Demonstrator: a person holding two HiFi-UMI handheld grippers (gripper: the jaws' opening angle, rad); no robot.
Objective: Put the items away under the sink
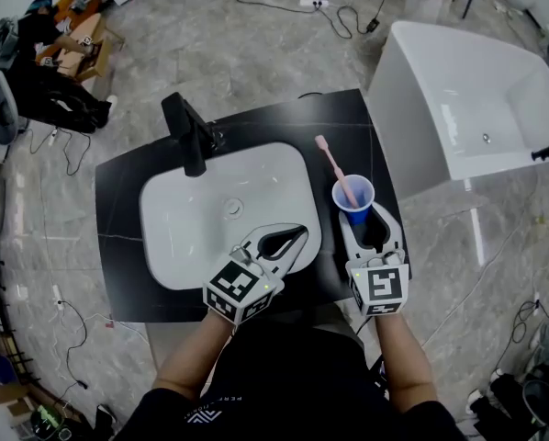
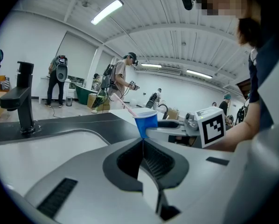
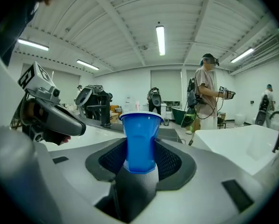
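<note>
Your right gripper [image 1: 366, 220]: jaws clamped on blue plastic cup [image 3: 140, 141], low on wall, over right end of black surface [image 1: 128, 200] beside sink basin [image 1: 192, 219]. Pink toothbrush [image 1: 334, 165] leans loose inside. Cup probably light, thin-walled, crushable. Squeeze gently, keep upright. Your left gripper [image 1: 300, 233]: jaws together, empty, at basin edge.

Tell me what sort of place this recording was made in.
Probably a staged bathroom in a large hall or lab, not a home: a sink with a black faucet stands free beside a bathtub, cables trail over the floor, and other people wear recording gear.
</note>
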